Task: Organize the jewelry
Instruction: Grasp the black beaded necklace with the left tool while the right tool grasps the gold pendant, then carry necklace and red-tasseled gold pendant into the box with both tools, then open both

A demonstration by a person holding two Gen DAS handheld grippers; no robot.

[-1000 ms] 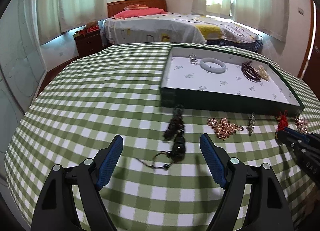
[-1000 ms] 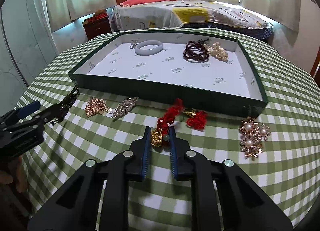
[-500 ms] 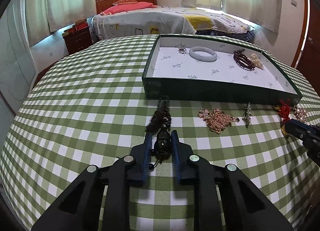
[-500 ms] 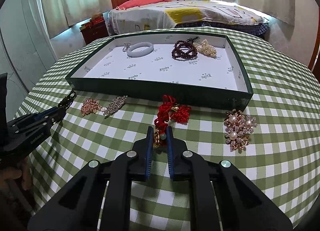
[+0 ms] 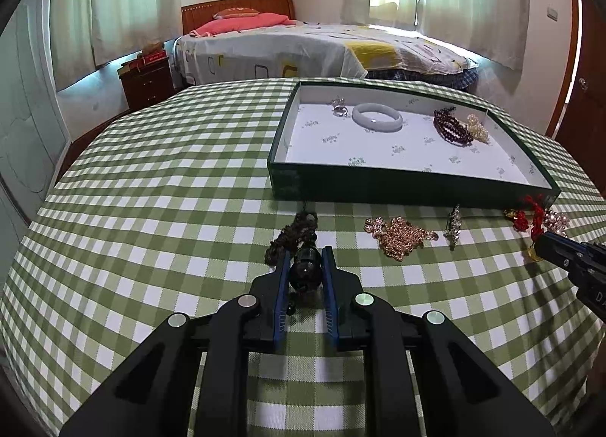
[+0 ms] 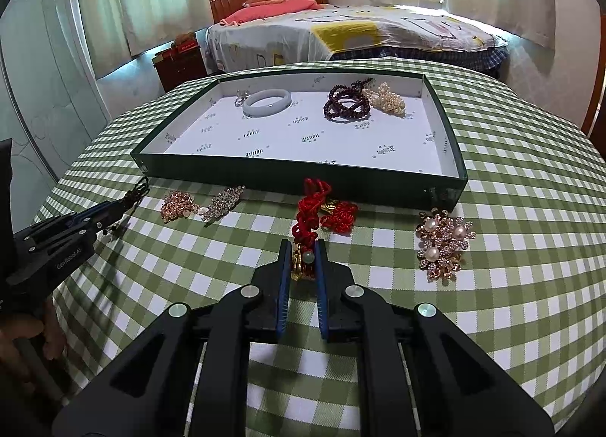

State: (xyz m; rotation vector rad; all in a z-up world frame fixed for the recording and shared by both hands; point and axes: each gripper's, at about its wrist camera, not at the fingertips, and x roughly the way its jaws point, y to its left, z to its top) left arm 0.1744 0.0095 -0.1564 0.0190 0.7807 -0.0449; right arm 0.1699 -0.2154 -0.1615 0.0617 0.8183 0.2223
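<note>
- Left gripper (image 5: 305, 260): jaws clenched on the dark beaded pendant with brown cord (image 5: 304, 270), on the green-checked tabletop (image 5: 151, 232) before the dark green tray's (image 5: 378, 188) near-left corner.
- Right gripper (image 6: 302, 253): jaws clenched on the red knotted-cord charm with gold pieces (image 6: 308, 221), touching the tabletop before the tray's near wall.

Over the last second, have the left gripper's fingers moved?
Yes. The left gripper has closed in from wide open, and its fingers now clamp the dark bead pendant lying on the checked tablecloth.
</note>
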